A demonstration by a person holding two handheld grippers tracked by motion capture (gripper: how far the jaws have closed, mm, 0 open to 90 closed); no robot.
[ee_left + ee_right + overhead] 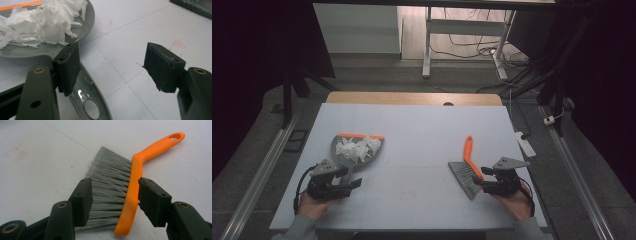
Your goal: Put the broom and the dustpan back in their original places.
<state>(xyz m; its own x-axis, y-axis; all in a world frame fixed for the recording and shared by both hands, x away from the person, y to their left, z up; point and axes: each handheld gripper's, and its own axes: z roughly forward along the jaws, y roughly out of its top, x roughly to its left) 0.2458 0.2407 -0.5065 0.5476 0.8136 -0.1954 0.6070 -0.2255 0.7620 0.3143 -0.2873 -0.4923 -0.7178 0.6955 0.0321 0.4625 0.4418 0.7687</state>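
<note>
Brush (130, 195) between right gripper (115, 195) jaws — unclamped

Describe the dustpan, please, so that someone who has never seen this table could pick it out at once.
Start at the white table and go to its left half, just ahead of the left gripper. There lies the grey dustpan, heaped with crumpled white paper. An orange strip along its far edge sets it apart from the orange-handled brush on the right.
</note>
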